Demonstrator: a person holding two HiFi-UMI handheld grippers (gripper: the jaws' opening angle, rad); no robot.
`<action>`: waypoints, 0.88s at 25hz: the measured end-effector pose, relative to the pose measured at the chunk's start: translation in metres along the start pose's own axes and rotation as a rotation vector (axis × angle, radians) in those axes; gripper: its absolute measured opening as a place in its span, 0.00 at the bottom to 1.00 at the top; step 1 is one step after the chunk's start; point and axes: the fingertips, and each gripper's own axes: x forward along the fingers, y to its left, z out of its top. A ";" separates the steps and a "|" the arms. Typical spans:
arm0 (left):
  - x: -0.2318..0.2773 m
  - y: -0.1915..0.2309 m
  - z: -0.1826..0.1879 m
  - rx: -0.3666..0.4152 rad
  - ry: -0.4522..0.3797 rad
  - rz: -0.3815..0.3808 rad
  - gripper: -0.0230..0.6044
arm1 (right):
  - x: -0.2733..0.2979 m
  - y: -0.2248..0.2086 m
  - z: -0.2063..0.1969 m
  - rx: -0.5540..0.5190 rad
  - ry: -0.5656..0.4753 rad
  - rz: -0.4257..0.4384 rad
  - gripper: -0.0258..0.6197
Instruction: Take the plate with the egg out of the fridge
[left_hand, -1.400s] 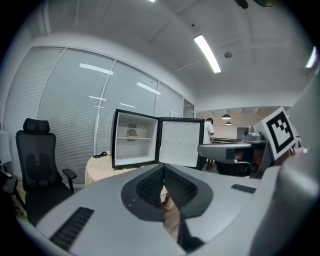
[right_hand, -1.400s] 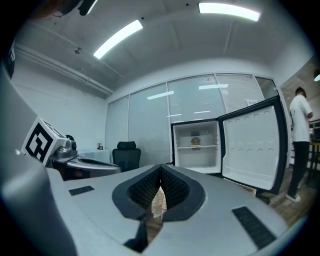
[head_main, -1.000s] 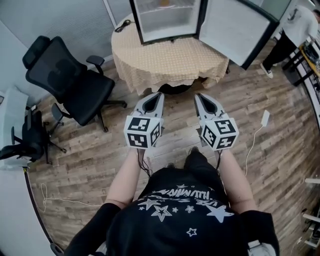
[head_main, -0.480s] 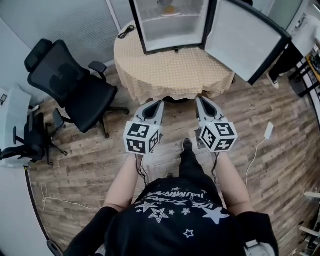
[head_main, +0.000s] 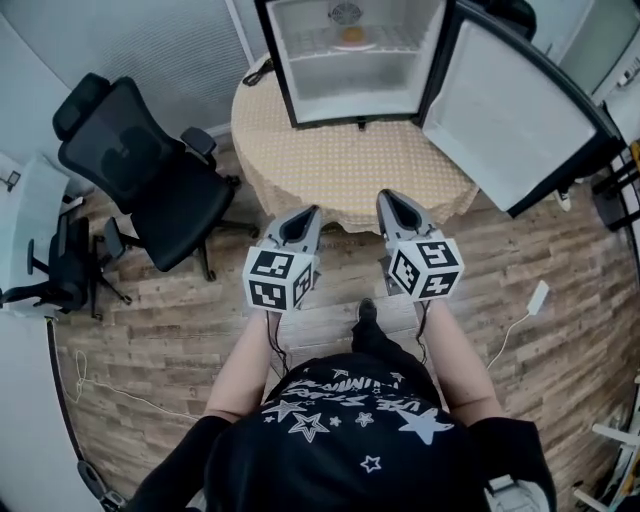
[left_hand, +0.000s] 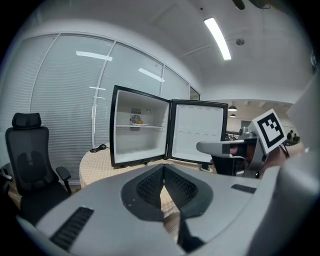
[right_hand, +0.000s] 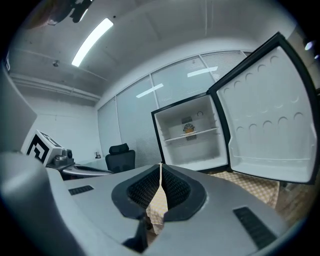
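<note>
A small fridge (head_main: 350, 60) stands open on a round table with a checked cloth (head_main: 340, 170). On its wire shelf lies the plate with the egg (head_main: 352, 40), also seen as a plate with the egg (left_hand: 139, 121) in the left gripper view and as a plate with the egg (right_hand: 188, 130) in the right gripper view. My left gripper (head_main: 314, 211) and right gripper (head_main: 384, 196) hang side by side over the floor at the table's near edge, both shut and empty, well short of the fridge. The left gripper (left_hand: 163, 168) and the right gripper (right_hand: 160, 165) both point at the fridge.
The fridge door (head_main: 520, 110) swings wide to the right, over the table's edge. A black office chair (head_main: 140, 160) stands left of the table and a second chair (head_main: 50, 280) at the far left. A black cable (head_main: 255, 70) lies on the table; a white adapter (head_main: 540, 295) is on the floor.
The person has walked toward the table. Both grippers have moved forward to the table's edge, and the fridge and its shelf show larger and closer.
</note>
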 end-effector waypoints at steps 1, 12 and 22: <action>0.006 0.003 0.005 -0.001 -0.004 0.011 0.05 | 0.008 -0.005 0.004 0.011 -0.004 0.012 0.09; 0.064 0.019 0.047 0.014 -0.029 0.096 0.05 | 0.070 -0.051 0.049 0.045 -0.046 0.101 0.09; 0.097 0.026 0.057 0.005 -0.019 0.155 0.05 | 0.103 -0.086 0.058 0.113 -0.041 0.154 0.09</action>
